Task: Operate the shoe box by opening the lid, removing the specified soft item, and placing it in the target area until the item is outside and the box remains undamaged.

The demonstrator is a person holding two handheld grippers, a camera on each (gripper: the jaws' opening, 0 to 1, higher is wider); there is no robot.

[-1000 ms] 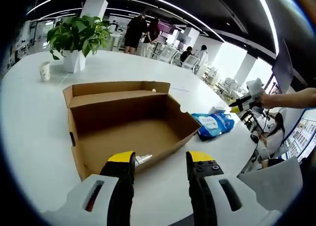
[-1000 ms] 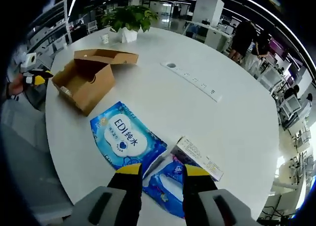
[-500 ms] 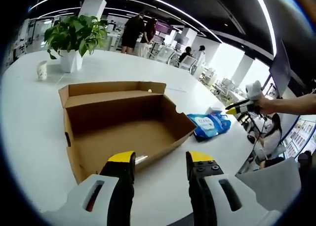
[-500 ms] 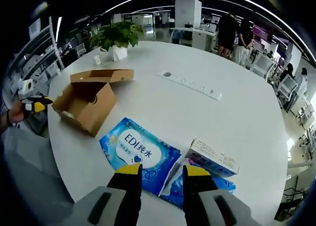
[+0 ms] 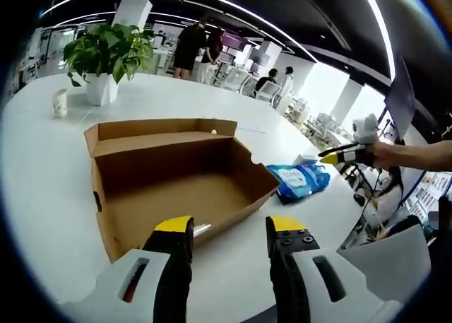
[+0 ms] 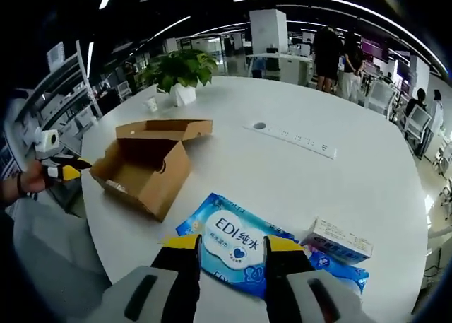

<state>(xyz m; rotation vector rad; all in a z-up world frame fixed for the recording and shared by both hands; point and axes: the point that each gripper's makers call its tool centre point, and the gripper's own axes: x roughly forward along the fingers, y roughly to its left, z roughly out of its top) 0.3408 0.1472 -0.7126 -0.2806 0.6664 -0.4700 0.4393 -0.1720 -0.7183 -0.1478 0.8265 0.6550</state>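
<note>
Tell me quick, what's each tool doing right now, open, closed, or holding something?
Left tool: open, empty, at the near edge of the open shoe box.
Right tool: open, empty, over the blue wipes pack.

A matt brown cardboard shoe box (image 5: 176, 181) sits on a smooth, faintly glossy white table (image 5: 42, 167). Beside it lies a shiny blue plastic wipes pack (image 6: 236, 239) and a printed white paper carton (image 6: 337, 239), near a white pot (image 6: 186, 93) of a leafy plant
</note>
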